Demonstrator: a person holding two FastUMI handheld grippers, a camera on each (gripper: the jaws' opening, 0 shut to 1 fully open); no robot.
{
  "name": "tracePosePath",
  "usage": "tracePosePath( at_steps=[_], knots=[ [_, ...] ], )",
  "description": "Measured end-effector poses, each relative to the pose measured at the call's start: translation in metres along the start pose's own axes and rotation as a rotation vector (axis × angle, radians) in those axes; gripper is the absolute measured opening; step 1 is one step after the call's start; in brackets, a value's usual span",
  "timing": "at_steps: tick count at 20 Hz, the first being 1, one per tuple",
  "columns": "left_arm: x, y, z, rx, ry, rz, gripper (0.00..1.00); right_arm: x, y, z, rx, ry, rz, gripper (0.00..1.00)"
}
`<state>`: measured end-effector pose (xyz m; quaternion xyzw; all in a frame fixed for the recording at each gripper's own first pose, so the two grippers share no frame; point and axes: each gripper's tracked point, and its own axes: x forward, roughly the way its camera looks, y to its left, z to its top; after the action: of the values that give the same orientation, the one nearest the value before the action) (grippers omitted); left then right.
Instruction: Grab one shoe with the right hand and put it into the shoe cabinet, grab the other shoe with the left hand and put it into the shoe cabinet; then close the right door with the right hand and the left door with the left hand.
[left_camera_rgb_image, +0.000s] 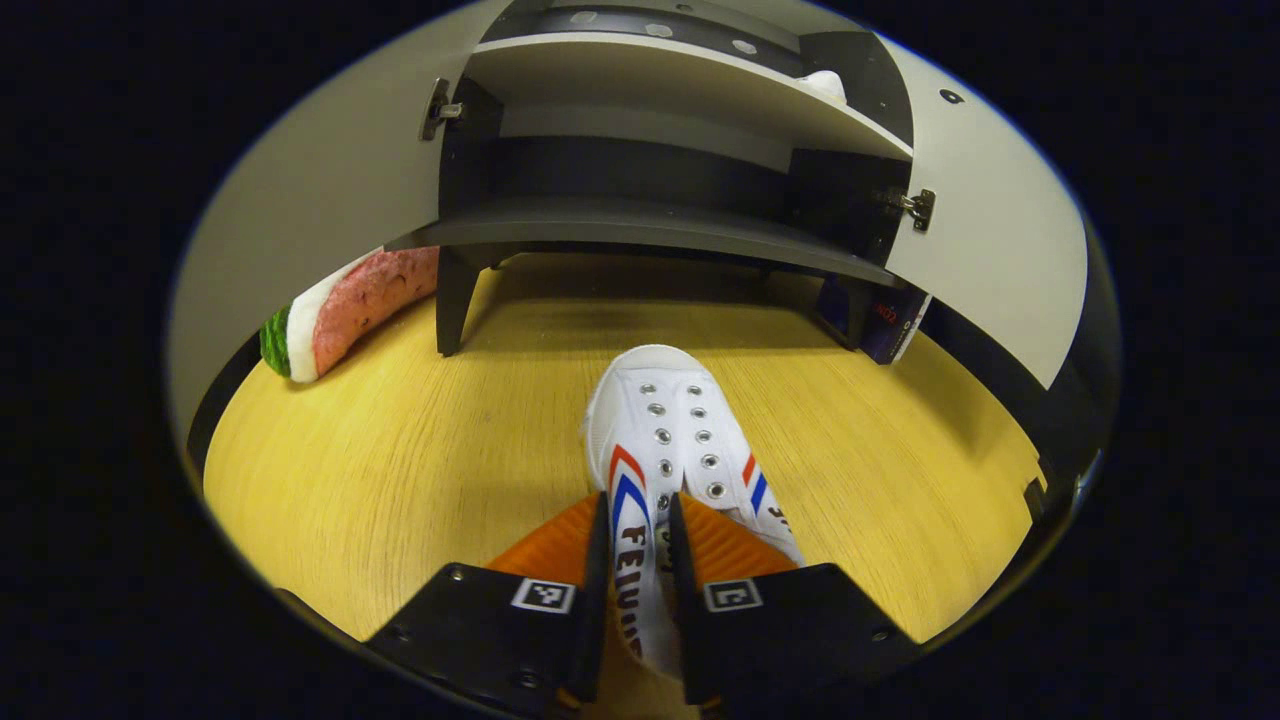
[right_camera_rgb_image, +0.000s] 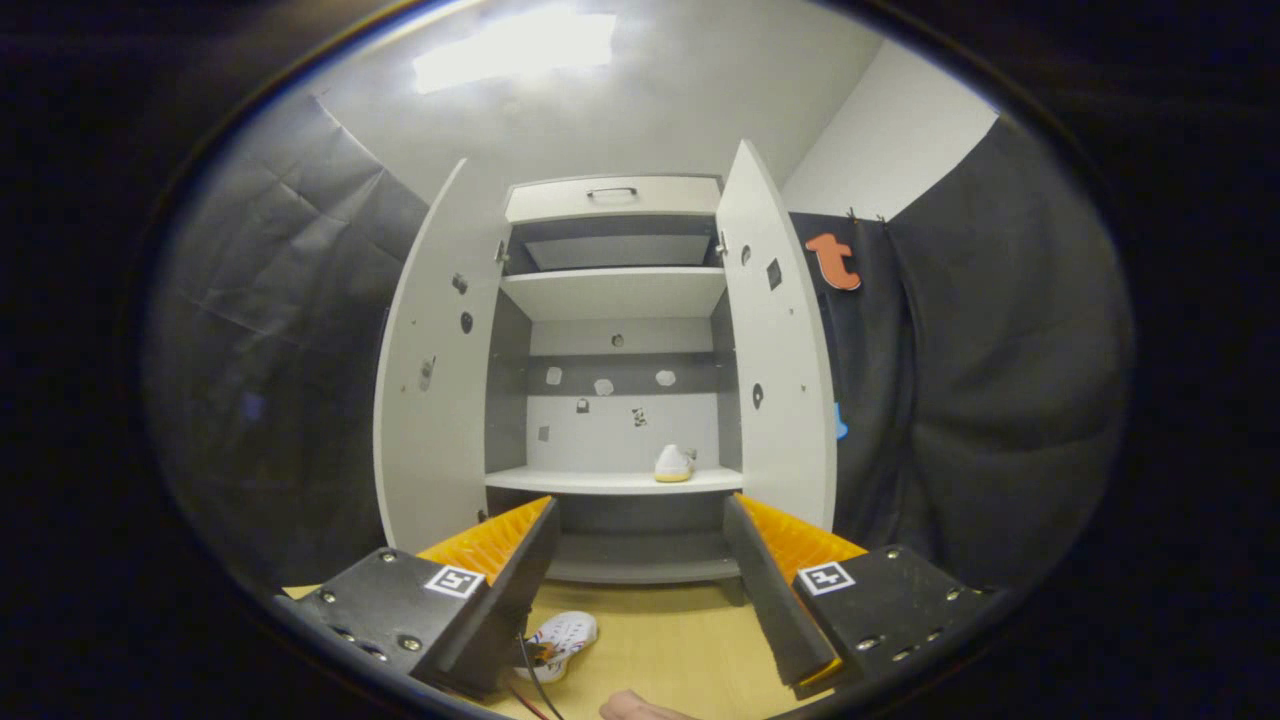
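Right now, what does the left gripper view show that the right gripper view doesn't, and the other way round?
Left gripper view: the left gripper shut on a white shoe on the wooden floor, plus a watermelon-slice toy by the cabinet's foot.

Right gripper view: the right gripper open, the cabinet's top drawer and the black cloth wall.

Both: the open shoe cabinet, a shoe on its shelf and the floor shoe.

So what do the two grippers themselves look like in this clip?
Both look alike. The left gripper and right gripper each have two black blocky jaw bodies fixed with small screws, each body carrying a square black-and-white fiducial marker, with ribbed finger faces. Thin cables show beneath the right gripper's body.
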<state>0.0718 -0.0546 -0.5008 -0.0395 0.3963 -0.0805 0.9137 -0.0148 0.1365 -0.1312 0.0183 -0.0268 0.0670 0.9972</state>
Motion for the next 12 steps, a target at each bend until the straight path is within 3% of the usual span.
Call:
tracePosePath(
  at_steps=[2,7,12],
  knots=[
    [0.0,-0.003,0.001,0.026,-0.008,0.001,0.07,-0.001,-0.001,-0.007,-0.006,0.014,0.006,0.98],
    [-0.021,-0.009,0.007,0.072,-0.024,0.008,0.01,-0.005,-0.018,-0.017,-0.005,0.033,-0.015,0.98],
    [-0.054,-0.019,0.037,0.114,-0.104,0.015,0.01,-0.009,-0.038,-0.023,0.021,0.017,-0.028,0.98]
  ],
)
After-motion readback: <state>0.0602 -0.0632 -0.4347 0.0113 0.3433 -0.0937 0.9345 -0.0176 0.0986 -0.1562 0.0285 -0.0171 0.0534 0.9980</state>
